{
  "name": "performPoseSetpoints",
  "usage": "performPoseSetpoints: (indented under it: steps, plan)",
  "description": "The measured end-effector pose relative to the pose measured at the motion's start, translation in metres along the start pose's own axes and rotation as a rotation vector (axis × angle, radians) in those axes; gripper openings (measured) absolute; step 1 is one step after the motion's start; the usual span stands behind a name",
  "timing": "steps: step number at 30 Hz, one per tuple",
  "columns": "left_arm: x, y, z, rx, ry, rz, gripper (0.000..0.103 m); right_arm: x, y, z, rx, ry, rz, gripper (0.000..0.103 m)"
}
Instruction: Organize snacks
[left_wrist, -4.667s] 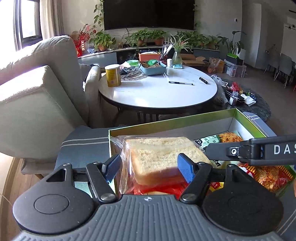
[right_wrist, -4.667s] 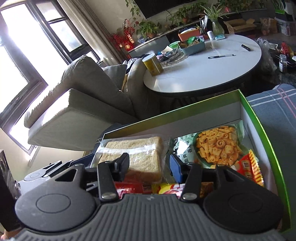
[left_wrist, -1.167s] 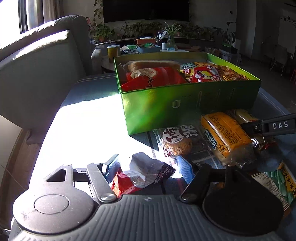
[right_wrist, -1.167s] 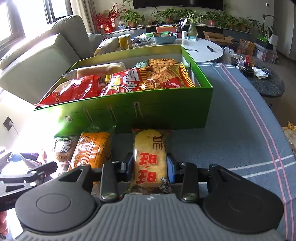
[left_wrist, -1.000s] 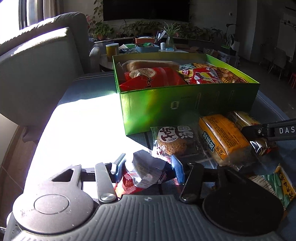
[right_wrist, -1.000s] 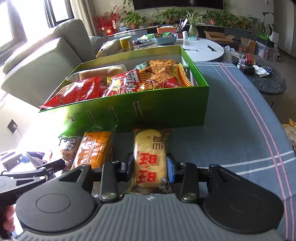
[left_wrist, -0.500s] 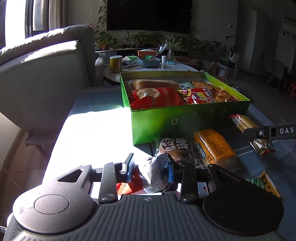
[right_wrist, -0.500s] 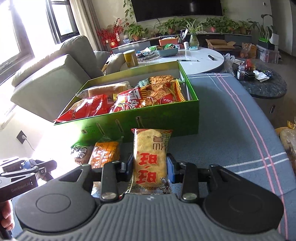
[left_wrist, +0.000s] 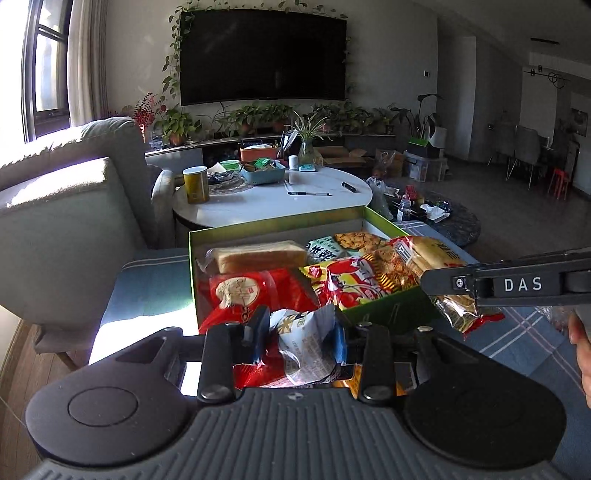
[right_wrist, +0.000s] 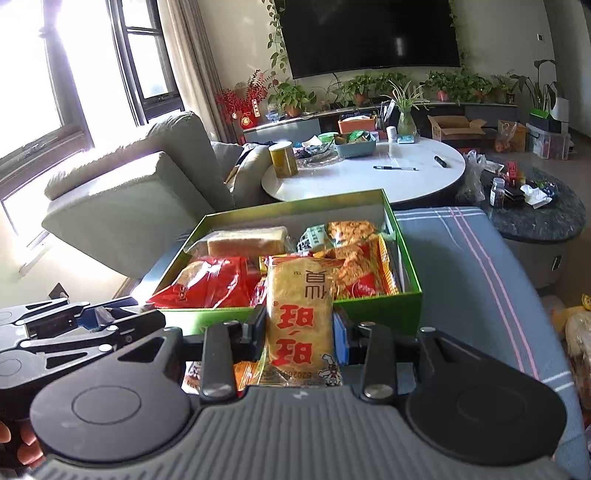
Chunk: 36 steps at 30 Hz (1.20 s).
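Left gripper (left_wrist: 300, 341): clamped on crumpled silver-red packet (left_wrist: 303, 350), held before the near wall of the green box (left_wrist: 388, 312). Right gripper (right_wrist: 300, 334): clamped on yellow rice-cracker pack (right_wrist: 298, 314), upright between pads, over box's near edge. Box beyond, filled with snacks

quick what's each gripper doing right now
Left gripper: closed on a crumpled silver and red snack packet.
Right gripper: closed on a yellow snack pack with red characters.
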<state>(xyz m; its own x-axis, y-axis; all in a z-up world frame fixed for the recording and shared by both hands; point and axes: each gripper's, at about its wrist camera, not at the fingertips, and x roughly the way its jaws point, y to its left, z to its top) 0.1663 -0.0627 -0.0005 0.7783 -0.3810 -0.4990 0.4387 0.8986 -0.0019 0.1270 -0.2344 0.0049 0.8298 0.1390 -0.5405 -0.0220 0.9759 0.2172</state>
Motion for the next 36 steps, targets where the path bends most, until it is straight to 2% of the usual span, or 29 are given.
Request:
performPoseSetpoints:
  steps: [7, 13, 27, 29, 31, 33, 36]
  plan:
    - [0.029, -0.011, 0.024, 0.023, -0.010, -0.011, 0.032, 0.016, -0.004, 0.021, 0.004, -0.024, 0.011, 0.082]
    - [0.062, -0.013, 0.044, 0.031, -0.002, -0.005, 0.032, 0.032, -0.014, 0.034, 0.059, -0.036, 0.020, 0.082]
    - [0.114, -0.013, 0.050, 0.002, 0.035, -0.023, 0.033, 0.073, -0.035, 0.047, 0.135, -0.021, -0.009, 0.082]
    - [0.118, -0.013, 0.051, 0.004, 0.031, -0.024, 0.036, 0.077, -0.036, 0.049, 0.140, -0.020, -0.015, 0.082]
    - [0.120, -0.014, 0.051, 0.008, 0.026, -0.020, 0.051, 0.080, -0.036, 0.050, 0.138, -0.019, -0.018, 0.082]
    - [0.117, -0.013, 0.049, 0.012, 0.018, -0.016, 0.058, 0.081, -0.036, 0.049, 0.143, -0.015, -0.032, 0.082]
    - [0.112, -0.011, 0.047, 0.016, 0.013, -0.011, 0.059, 0.083, -0.040, 0.046, 0.167, -0.006, -0.035, 0.082]
